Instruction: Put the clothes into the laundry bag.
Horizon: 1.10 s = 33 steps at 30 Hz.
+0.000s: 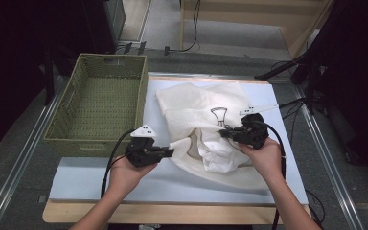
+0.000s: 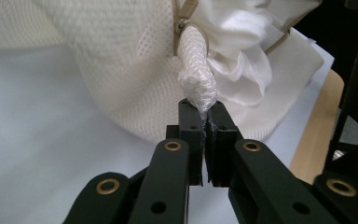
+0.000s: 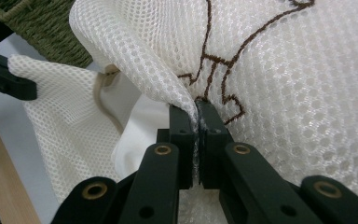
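Both grippers are on the mesh laundry bag [image 1: 199,115] here, which lies spread over the white mat [image 1: 86,179] in the middle of the table, just beside the green woven basket [image 1: 98,103] to its left; the left gripper [image 1: 165,152] has its jaws pressed together on a rolled-up lip of the mesh, and in the left gripper view that twisted tuft rises straight out from between the jaws; the right gripper [image 1: 225,133] is likewise clamped, pinching a fold of mesh right by the brown embroidered motif [image 3: 214,65]; between the two grips the bag's mouth gapes, and a soft white garment [image 1: 218,155] bulges out of it; this looks light and completely limp stuff, so it should sag and drape wherever it isn't held; the open weave ought to give the jaws decent bite, though a thin single layer could slip or stretch, so a bunched or doubled edge is the safer hold; the rim near the tan drawcord [image 2: 186,11] looks the firmest place to take it; nothing fragile here, but the loose garment may tumble out if the mouth tips downward.
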Motion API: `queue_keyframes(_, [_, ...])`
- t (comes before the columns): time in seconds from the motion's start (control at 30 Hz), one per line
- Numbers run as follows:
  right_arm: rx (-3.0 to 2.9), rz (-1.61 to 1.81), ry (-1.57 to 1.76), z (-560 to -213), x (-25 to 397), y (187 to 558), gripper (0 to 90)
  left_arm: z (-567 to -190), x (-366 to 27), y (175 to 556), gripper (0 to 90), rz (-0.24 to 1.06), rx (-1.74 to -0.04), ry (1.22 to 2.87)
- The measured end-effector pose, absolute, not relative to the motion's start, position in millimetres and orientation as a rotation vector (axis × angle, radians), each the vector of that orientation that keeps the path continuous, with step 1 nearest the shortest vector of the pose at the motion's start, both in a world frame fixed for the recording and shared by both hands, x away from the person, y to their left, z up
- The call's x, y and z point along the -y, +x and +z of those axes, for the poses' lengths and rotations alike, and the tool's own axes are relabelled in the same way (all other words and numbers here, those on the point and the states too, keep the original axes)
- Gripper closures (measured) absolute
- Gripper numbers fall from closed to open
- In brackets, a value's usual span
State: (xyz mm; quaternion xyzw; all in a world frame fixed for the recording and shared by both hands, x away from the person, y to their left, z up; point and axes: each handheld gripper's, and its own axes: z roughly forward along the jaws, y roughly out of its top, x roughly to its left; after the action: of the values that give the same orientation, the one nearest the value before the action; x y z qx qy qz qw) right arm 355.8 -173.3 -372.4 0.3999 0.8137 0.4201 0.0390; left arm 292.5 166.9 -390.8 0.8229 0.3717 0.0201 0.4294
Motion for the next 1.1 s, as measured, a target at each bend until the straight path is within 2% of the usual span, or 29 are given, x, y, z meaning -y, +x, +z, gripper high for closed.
queue_keyframes(0.5, [-2.523, 1.300, 1.185, -373.3, 165.5, 359.4, 87.6, -417.8, -197.7, 266.4, 87.5, -0.032, -1.031, 2.028])
queue_keyframes(0.57, [-2.524, 1.299, 1.184, -373.4, 165.3, 359.1, 87.6, -416.8, -198.2, 266.5, 83.5, -0.038, -1.026, 2.025])
queue_keyframes(0.7, [-2.527, 1.306, 1.177, -372.8, 166.9, 358.3, 87.6, -405.8, -200.0, 262.6, 69.7, 0.021, -1.011, 2.030])
queue_keyframes(0.77, [-2.527, 1.307, 1.173, -372.4, 166.8, 358.0, 87.5, -398.1, -199.3, 260.6, 68.9, 0.058, -1.002, 2.031])
queue_keyframes(0.93, [-2.529, 1.301, 1.166, -370.4, 165.3, 356.6, 87.4, -383.1, -181.6, 263.1, 72.9, 0.078, -0.930, 2.036])
queue_keyframes(1.1, [-2.523, 1.312, 1.160, -366.9, 165.6, 354.0, 87.5, -379.6, -158.4, 271.0, 81.7, 0.064, -0.867, 2.054])
